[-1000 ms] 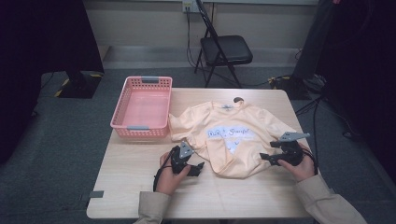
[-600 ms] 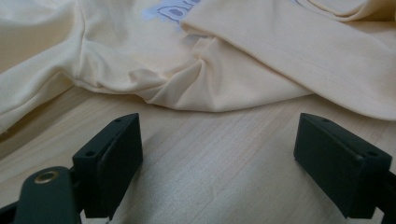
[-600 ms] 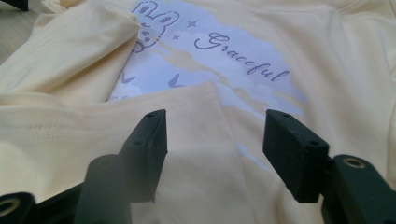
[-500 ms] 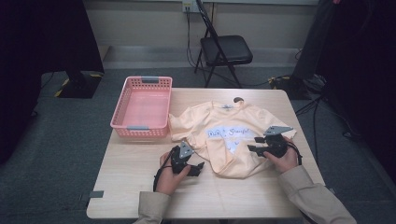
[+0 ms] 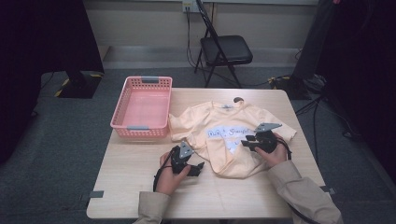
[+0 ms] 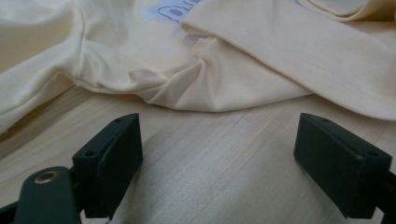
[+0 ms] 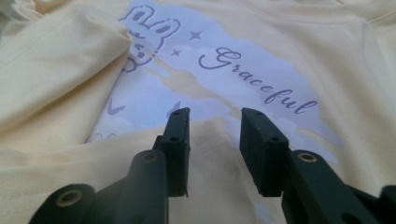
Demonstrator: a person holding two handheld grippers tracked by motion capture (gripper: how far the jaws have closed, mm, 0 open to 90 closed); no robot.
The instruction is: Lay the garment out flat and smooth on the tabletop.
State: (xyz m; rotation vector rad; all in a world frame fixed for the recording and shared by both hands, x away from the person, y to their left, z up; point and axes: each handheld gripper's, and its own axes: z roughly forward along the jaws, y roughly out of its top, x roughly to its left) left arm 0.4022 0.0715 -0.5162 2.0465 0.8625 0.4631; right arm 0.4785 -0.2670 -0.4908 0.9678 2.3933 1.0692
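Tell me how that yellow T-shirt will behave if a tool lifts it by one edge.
The T-shirt will likely droop and trail: it already lies in soft folds and creases. It looks light and thin, so it should slide easily on the smooth table. Pushing would probably bunch it.

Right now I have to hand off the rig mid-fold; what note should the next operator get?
Left gripper: open, empty, low over bare table just short of the T-shirt hem.
Right gripper: jaws part open over a folded-up flap on the print, nothing clearly pinched.
T-shirt lies front up mid-table, lower part bunched. Pink basket at its left, empty.
Done: one partial fold. Left: probably finish folding, then basket it.
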